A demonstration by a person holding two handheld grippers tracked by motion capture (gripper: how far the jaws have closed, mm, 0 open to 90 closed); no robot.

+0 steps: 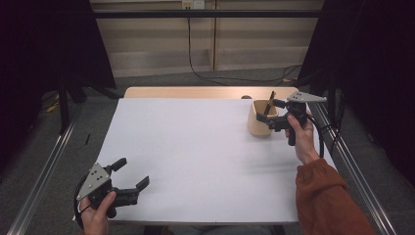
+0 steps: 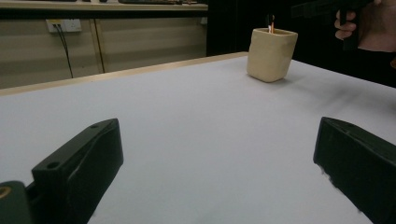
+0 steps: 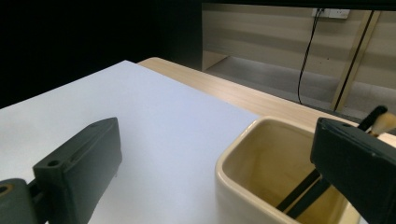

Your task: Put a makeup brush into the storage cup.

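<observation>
1. Right hand-held gripper [image 1: 270,113] sits at the cream square ceramic cup [image 1: 259,121], far right of the white tabletop [image 1: 195,156]. Jaws spread wide, nothing clamped.
2. Cup holds thin dark sticks [image 3: 303,189], leaning toward the right wall; a pale-tipped one pokes above the rim (brush or pencil, can't tell).
3. Judgement: sticks look already dropped in the cup, so the placing step reads as done. What's left is probably pulling the right gripper clear. No other loose items on the sheet.
4. Left hand-held gripper [image 1: 128,180] is at the near-left corner, jaws open and empty, well apart from the cup [image 2: 272,53].
5. Edges: cup is near the far and right edges of the tabletop, with a metal rail [image 1: 355,171] just beyond. Little slack on that side.
6. Open room: the whole middle and left of the sheet is bare, so a retreat toward the person or leftward is the safe path.
</observation>
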